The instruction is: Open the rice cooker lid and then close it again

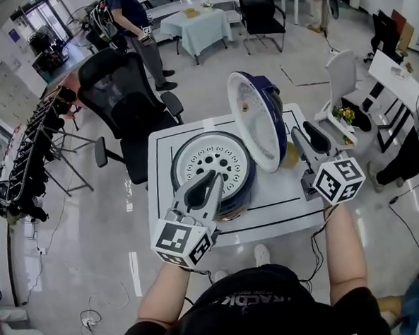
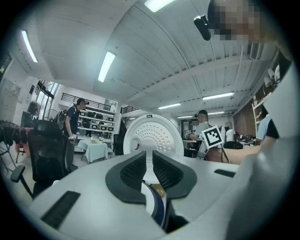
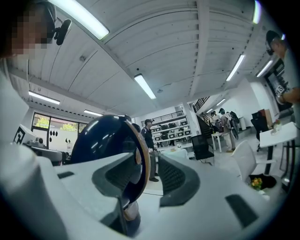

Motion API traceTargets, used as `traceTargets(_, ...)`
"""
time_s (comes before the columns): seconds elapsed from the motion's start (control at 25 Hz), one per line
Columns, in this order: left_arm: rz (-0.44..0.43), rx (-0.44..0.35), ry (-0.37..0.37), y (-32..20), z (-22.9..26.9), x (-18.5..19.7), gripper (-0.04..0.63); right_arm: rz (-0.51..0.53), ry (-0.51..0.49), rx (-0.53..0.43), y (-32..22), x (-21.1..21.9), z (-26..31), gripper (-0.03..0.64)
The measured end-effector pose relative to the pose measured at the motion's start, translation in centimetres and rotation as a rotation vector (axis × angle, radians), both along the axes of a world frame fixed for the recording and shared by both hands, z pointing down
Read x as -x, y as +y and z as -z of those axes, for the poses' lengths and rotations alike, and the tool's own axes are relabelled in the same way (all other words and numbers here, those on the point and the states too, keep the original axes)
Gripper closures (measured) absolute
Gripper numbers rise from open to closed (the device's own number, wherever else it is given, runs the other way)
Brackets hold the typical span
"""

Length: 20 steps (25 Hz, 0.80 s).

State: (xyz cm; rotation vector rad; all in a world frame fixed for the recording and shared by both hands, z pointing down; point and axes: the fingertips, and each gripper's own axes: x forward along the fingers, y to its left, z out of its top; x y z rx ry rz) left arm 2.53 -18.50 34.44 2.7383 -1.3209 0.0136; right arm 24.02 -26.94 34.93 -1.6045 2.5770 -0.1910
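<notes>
On a white table (image 1: 282,194) in a busy office, the left gripper (image 2: 150,159) has its jaws barely apart, while the right gripper (image 3: 153,168) gapes loosely around the raised lid (image 1: 252,118) rim.

A glossy pale tiled floor (image 1: 93,227) spread beneath a small white square table edged with black lines (image 1: 162,141), with a black mesh office chair (image 1: 124,98) just beyond it and a white plastic chair (image 1: 342,74) to one side. Farther back stood a table draped in pale cloth (image 1: 200,22). Long fluorescent strip lights (image 2: 107,65) lit a white ribbed ceiling (image 2: 178,51).
</notes>
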Motion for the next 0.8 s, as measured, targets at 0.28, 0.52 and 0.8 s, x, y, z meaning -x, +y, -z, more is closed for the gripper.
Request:
traceTargets(0.28, 0.074, -0.01, 0.001, -1.8, 0.2, -0.7, 0.549, 0.103, 0.031, 0.013, -3.5, 1.6, -1.0, 0.462)
traceTargets(0.52, 0.138, -0.009, 0.001, -2.4, -0.1, -0.6, 0.549, 0.181, 0.048, 0.032, -5.8, 3.2, -1.8, 0.46)
traceTargets(0.8, 0.224, -0.018, 0.005, -2.0, 0.5, 0.3, 0.549, 0.248, 0.07, 0.038, -7.3, 4.9, -2.1, 0.46)
